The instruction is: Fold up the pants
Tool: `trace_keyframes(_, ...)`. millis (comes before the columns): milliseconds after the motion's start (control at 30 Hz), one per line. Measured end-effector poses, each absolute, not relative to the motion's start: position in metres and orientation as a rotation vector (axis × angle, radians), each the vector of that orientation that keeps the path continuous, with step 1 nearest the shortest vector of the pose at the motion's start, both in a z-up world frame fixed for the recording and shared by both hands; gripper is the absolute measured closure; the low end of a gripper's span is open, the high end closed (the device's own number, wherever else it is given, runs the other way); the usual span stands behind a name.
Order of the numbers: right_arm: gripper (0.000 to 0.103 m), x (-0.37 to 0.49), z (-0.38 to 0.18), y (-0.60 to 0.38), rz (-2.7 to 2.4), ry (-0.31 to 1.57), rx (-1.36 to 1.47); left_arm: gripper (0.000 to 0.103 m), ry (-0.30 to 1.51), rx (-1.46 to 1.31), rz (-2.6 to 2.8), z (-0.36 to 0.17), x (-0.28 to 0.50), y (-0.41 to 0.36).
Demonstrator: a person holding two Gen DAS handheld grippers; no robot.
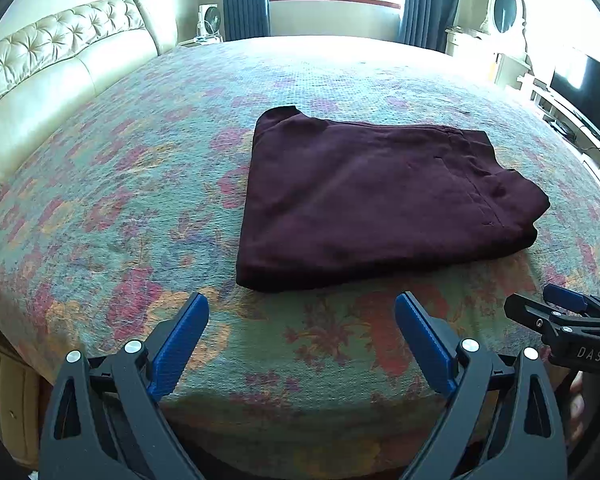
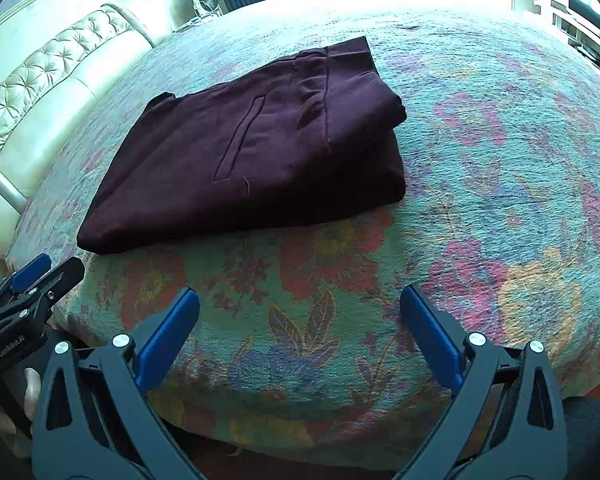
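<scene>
Left wrist: folded pants (image 1: 372, 200) on bed (image 1: 120, 200); grippers spread.

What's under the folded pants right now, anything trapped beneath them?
The pants lie folded flat on the floral bedspread, which shows all round them. Nothing pokes out at the edges; whatever lies beneath the layers is covered. Both the left gripper and right gripper are open, clear of the cloth.

Two markings can be read, both in pale letters on black gripper bodies. In the left wrist view, the right gripper (image 1: 540, 300), near the bed's (image 1: 140, 184) front edge, bears "DAS"; any further letters run out of frame. In the right wrist view, the left gripper (image 2: 56, 268) carries "GenRobot.AI" along its body.
</scene>
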State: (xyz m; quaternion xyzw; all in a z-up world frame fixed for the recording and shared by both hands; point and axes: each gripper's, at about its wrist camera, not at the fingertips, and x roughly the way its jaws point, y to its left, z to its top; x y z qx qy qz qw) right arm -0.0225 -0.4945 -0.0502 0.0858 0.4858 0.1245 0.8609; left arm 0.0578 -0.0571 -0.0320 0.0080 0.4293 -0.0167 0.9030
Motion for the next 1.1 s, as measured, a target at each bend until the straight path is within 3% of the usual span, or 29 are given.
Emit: trace_keyframes(1100,0.002,-0.0233,-0.052,-0.4899,0.264,1.023,0.172,0.01,0.873,0.032,-0.011,-0.0268,0.0554,-0.0619)
